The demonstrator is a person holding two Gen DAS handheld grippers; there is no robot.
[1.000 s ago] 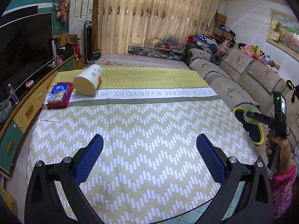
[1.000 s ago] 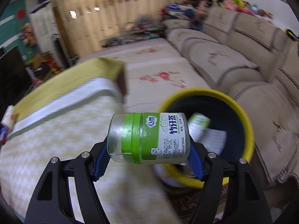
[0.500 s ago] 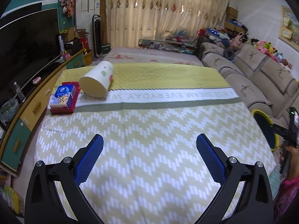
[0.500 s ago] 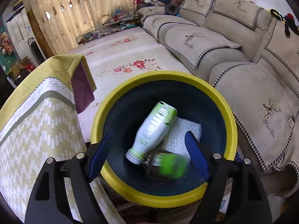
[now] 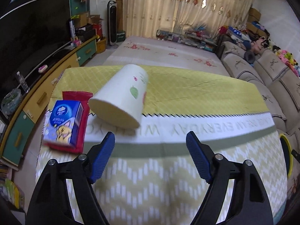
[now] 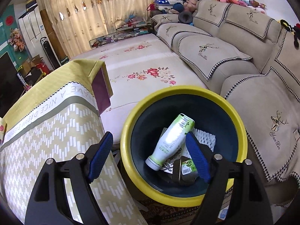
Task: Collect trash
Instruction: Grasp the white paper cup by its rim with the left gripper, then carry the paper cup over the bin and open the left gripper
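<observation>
The left gripper (image 5: 150, 138) was released, just short of the paper cup (image 5: 120, 97) lying sideways on the tablecloth (image 5: 187, 101). It should close across the cup's wall gently. The right gripper (image 6: 149, 138) hung released above the yellow-rimmed bin (image 6: 241, 131).

Beige curtains (image 5: 183, 13) top center, backlit; sofa (image 6: 243, 60) at right; TV (image 5: 31, 37) with cabinet (image 5: 37, 101) left.
</observation>
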